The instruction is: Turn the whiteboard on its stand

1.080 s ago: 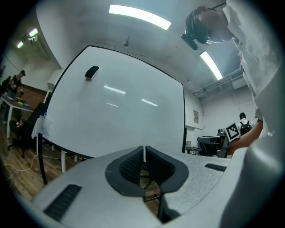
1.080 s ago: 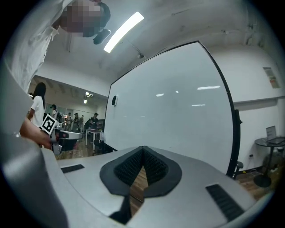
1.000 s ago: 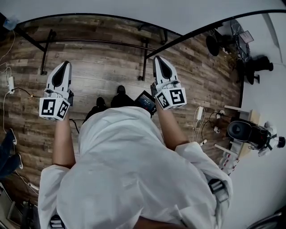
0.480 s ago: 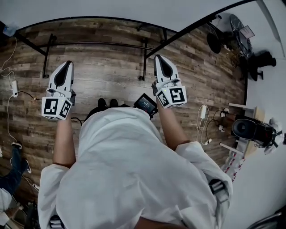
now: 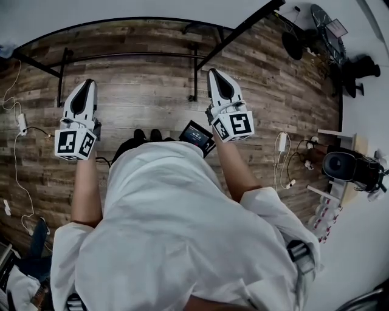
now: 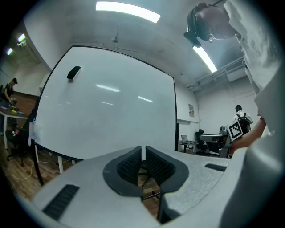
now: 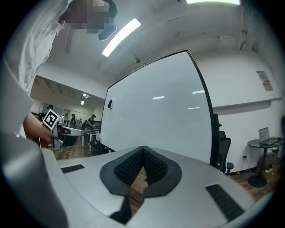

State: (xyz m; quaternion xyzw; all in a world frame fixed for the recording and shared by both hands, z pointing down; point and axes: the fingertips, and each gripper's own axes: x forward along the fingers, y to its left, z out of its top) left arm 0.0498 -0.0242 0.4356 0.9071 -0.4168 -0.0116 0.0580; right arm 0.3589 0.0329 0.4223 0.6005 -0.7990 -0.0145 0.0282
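The whiteboard [image 5: 140,8] stands upright ahead of me, its black frame curving across the top of the head view. Its black stand [image 5: 124,58] rests on the wood floor. In the left gripper view the board [image 6: 107,104] fills the middle, with a small black eraser [image 6: 73,72] stuck near its top left. My left gripper [image 5: 87,83] is level and shut on nothing, a little short of the board. My right gripper [image 5: 215,73] is also shut and empty, facing the board [image 7: 160,116] near its right edge. Neither gripper touches the board.
Cables and a power strip [image 5: 22,124] lie on the floor at the left, more cables [image 5: 282,146] and a black device [image 5: 343,167] at the right. An office chair [image 7: 221,149] and a round table [image 7: 265,143] stand right of the board. People work at desks [image 7: 82,124] beyond its left side.
Both grippers, carried with the person, have moved across the floor beside the board. The board's right frame edge has shifted left in the head view. The jaws stayed shut.
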